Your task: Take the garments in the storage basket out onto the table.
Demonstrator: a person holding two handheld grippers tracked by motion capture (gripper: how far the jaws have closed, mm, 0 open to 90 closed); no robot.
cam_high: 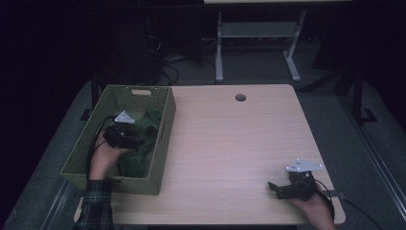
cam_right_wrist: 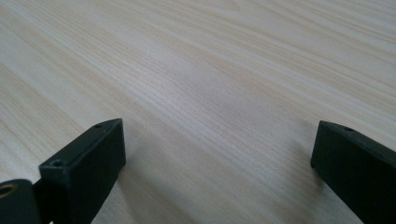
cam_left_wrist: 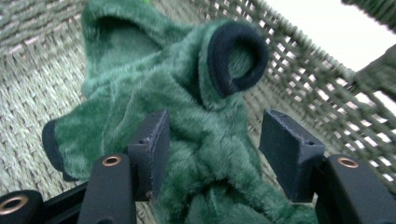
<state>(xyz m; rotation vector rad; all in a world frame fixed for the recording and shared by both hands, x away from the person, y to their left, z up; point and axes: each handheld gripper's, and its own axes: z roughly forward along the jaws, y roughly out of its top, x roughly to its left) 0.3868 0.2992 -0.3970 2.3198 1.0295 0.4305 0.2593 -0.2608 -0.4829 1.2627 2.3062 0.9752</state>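
Note:
A fluffy green garment (cam_high: pixel 143 154) with dark cuffs lies crumpled in the woven green basket (cam_high: pixel 165 125) at the table's left. My left gripper (cam_high: pixel 143 131) is down inside the basket, over the garment. In the left gripper view the green garment (cam_left_wrist: pixel 187 93) bulges up between the two jaws of the left gripper (cam_left_wrist: pixel 215 135); the jaws stand apart and the fabric is not visibly squeezed. My right gripper (cam_high: pixel 274 188) rests low at the table's near right corner. In its own view the right gripper (cam_right_wrist: pixel 217 140) stands wide open over bare wood (cam_right_wrist: pixel 210 56).
The light wooden table (cam_high: pixel 230 139) has a round cable hole (cam_high: pixel 240 97) near its far edge. The basket's wicker wall (cam_left_wrist: pixel 299 70) rises close beyond the left jaws. Behind the table are a white desk frame (cam_high: pixel 219 48) and floor cables (cam_high: pixel 167 72).

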